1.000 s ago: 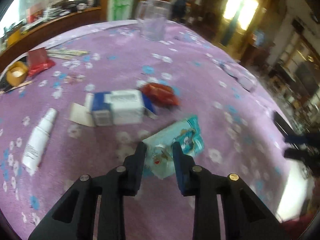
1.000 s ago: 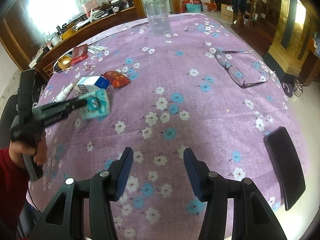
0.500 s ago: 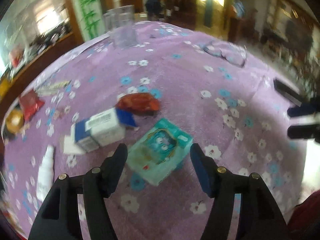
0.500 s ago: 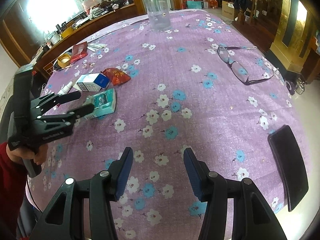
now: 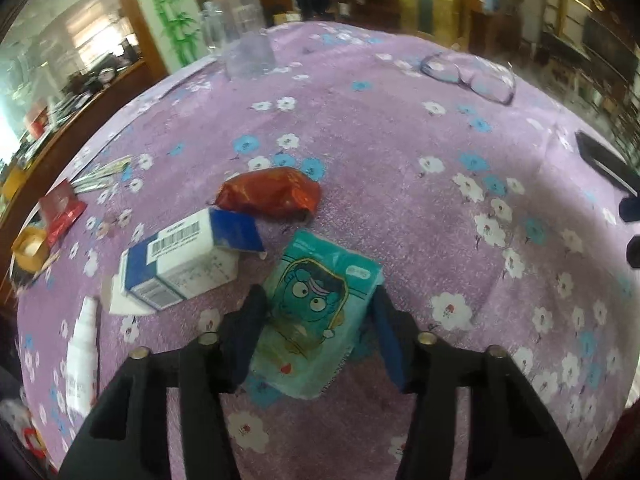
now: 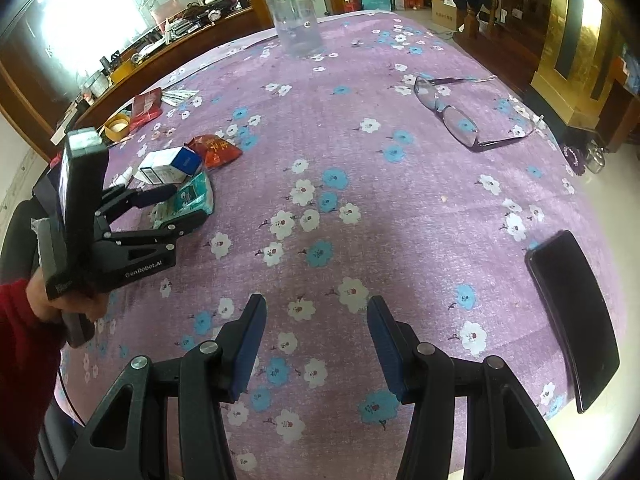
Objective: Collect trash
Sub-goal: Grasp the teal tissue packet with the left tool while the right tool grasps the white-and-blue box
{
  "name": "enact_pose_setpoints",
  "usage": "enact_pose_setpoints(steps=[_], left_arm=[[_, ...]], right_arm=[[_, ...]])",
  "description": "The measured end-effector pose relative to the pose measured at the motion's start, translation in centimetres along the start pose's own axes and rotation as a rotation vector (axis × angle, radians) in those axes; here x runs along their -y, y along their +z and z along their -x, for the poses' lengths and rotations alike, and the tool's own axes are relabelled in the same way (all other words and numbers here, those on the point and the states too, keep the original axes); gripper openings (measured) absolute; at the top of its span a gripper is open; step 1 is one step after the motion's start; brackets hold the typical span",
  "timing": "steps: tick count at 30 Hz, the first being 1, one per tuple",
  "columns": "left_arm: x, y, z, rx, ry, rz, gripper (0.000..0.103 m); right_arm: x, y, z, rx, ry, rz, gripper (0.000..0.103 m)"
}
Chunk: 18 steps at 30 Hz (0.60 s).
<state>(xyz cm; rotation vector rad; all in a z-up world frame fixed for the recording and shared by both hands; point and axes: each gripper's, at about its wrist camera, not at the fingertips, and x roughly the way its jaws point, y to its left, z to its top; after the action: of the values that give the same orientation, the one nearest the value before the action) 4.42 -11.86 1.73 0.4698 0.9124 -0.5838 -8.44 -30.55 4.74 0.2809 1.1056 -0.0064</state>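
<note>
Teal soft plastic tissue packet printed with a wide-eyed cartoon face lies flat and slightly crumpled on the purple flowered tablecloth, just near of a white-and-blue cardboard box and a crinkled red foil wrapper. The left gripper straddles the packet, its jaws closing with the packet between them, pads at its edges but not visibly pressing. The right gripper hovers with jaws apart and empty over bare cloth, a black phone to its right.
</note>
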Motion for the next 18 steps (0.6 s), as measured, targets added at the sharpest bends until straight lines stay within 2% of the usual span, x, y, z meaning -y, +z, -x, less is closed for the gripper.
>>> enact_pose_setpoints(steps=[2, 3, 4, 9, 12, 18], left_arm=[[0.1, -0.5, 0.5, 0.019, 0.033, 0.054, 0.029], [0.2, -0.7, 0.8, 0.025, 0.043, 0.069, 0.018], [0.2, -1.1, 1.2, 0.03, 0.052, 0.101, 0.014], [-2.3, -4.1, 3.8, 0.035, 0.054, 0.315, 0.012], [-4.5, -6.7, 6.5, 0.046, 0.068, 0.431, 0.011], [-7.5, -11.7, 10.8, 0.055, 0.139, 0.591, 0.01]], right_arm=[[-0.2, 0.3, -0.2, 0.001, 0.007, 0.003, 0.056], [-0.4, 0.6, -0.3, 0.001, 0.013, 0.007, 0.056], [-0.7, 0.8, -0.4, 0.002, 0.019, 0.014, 0.056], [-2.8, 3.1, -0.8, 0.009, 0.071, 0.098, 0.056], [-5.0, 5.5, -1.3, 0.013, 0.136, 0.202, 0.056], [-12.2, 10.3, -4.7, -0.036, 0.208, 0.509, 0.057]])
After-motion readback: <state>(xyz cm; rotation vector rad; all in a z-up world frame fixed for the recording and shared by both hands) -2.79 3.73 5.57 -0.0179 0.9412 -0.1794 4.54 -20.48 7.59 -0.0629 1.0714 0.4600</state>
